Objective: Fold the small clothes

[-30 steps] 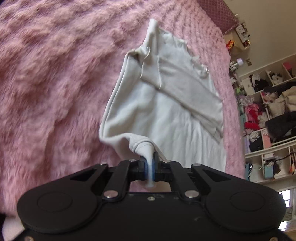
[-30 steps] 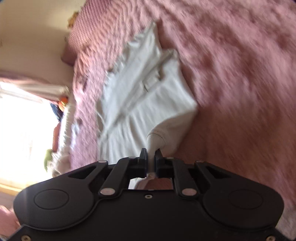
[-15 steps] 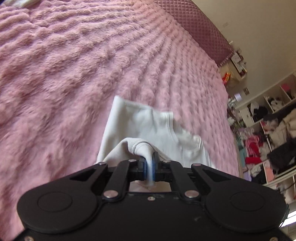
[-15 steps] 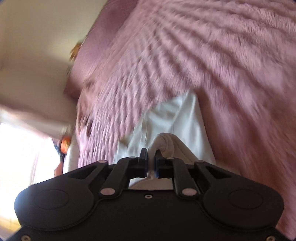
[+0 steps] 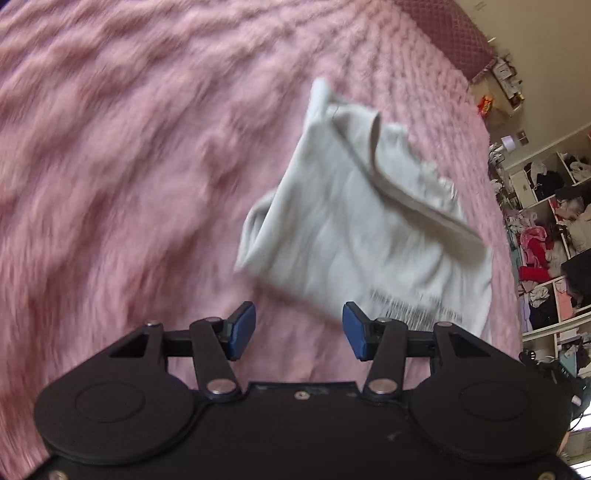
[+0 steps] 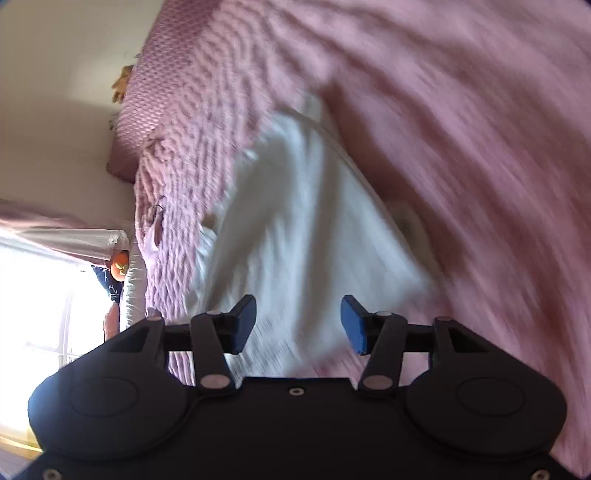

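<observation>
The bed cover (image 5: 129, 166) is fluffy pink with a wavy ribbed texture, and the headboard (image 5: 454, 37) is a darker mauve with a quilted diamond pattern. The little garment (image 5: 362, 236) is off-white with dark printed lettering near one edge. Both the left hand-held gripper (image 5: 299, 330) and the right hand-held gripper (image 6: 298, 324) are black with blue pads.

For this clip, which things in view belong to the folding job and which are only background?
Part of the job:
- small white cotton garment, folded, lying on the bed
- left gripper, open
- right gripper, open
- fluffy pink bed blanket, the folding surface

Only background:
- white shelves stuffed with clothes
- quilted pink headboard
- bright window
</observation>
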Demonstrator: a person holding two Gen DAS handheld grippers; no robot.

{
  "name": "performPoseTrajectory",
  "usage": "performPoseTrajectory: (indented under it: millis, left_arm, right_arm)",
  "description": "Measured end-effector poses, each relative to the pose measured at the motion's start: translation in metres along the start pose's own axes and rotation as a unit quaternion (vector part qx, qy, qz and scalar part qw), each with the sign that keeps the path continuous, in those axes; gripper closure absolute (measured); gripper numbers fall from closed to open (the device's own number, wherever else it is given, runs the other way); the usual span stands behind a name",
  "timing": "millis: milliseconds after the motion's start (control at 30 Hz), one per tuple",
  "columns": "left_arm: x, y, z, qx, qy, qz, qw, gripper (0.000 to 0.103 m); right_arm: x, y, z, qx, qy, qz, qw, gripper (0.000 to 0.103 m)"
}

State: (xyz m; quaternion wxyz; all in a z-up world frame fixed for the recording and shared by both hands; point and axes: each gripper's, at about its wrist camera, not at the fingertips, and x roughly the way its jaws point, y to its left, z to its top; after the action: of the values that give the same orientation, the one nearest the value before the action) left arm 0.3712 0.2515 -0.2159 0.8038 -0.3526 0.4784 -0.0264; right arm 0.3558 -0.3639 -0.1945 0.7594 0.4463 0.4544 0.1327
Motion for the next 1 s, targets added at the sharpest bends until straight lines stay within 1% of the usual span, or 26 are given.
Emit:
performPoseTrajectory:
  millis: [67,133,200,233,300,400,533,633,667,700,733,767,800,867,900,933,1000]
  left_arm:
    - [0.009,0.014,-0.011,-0.038,0.005,-0.004,0.9993,0.052]
    - [0.017,0.025,-0.016,-0.088,-0.008,-0.024,0.9958,0.052]
    - [0.025,0.034,-0.018,-0.14,-0.022,-0.06,0.988,0.052]
    - [0.03,0.036,-0.018,-0.159,-0.033,-0.071,0.9842,0.052]
    - [0.038,0.039,-0.017,-0.191,-0.05,-0.077,0.9773,0.051]
    - [0.049,0.042,-0.017,-0.222,-0.064,-0.078,0.9699,0.051]
    - [0.053,0.043,-0.01,-0.245,-0.08,-0.095,0.9614,0.051]
    - [0.056,0.043,0.005,-0.264,-0.087,-0.103,0.9549,0.051]
    - [0.057,0.043,0.008,-0.271,-0.09,-0.106,0.9525,0.052]
    - [0.057,0.043,0.01,-0.277,-0.09,-0.106,0.9505,0.056]
    - [0.059,0.042,0.012,-0.279,-0.092,-0.106,0.95,0.068]
    - [0.061,0.041,0.013,-0.275,-0.095,-0.105,0.951,0.078]
    - [0.064,0.039,0.015,-0.271,-0.092,-0.098,0.953,0.08]
    - [0.067,0.038,0.015,-0.267,-0.086,-0.088,0.9558,0.081]
    - [0.068,0.038,0.015,-0.262,-0.086,-0.09,0.9571,0.081]
    - [0.069,0.038,0.015,-0.258,-0.084,-0.09,0.9583,0.081]
    - [0.067,0.041,0.012,-0.256,-0.08,-0.09,0.959,0.081]
  right_arm:
    - [-0.004,-0.017,-0.016,0.019,0.003,0.002,1.0,0.051]
    - [-0.002,-0.031,-0.023,0.043,-0.001,0.003,0.999,0.051]
    - [0.004,-0.04,-0.024,0.068,-0.01,0.011,0.998,0.051]
    - [0.007,-0.042,-0.025,0.075,-0.013,0.017,0.997,0.051]
    - [0.012,-0.044,-0.025,0.082,-0.021,0.02,0.996,0.051]
    - [0.016,-0.042,-0.022,0.085,-0.038,0.018,0.995,0.051]
    - [0.021,-0.039,-0.012,0.094,-0.059,0.031,0.993,0.051]
    - [0.027,-0.036,-0.005,0.098,-0.067,0.029,0.993,0.051]
    - [0.028,-0.037,-0.005,0.099,-0.068,0.027,0.992,0.051]
    - [0.03,-0.036,-0.004,0.099,-0.069,0.026,0.992,0.051]
    - [0.031,-0.035,-0.003,0.1,-0.071,0.026,0.992,0.05]
    - [0.034,-0.034,-0.003,0.102,-0.07,0.019,0.992,0.051]
    - [0.036,-0.033,-0.003,0.11,-0.07,0.005,0.991,0.051]
    - [0.039,-0.036,-0.01,0.142,-0.062,-0.027,0.988,0.052]
    - [0.036,-0.038,-0.015,0.155,-0.059,-0.029,0.986,0.052]
    - [0.032,-0.04,-0.021,0.158,-0.06,-0.021,0.985,0.052]
    - [0.025,-0.04,-0.029,0.15,-0.066,-0.026,0.986,0.052]
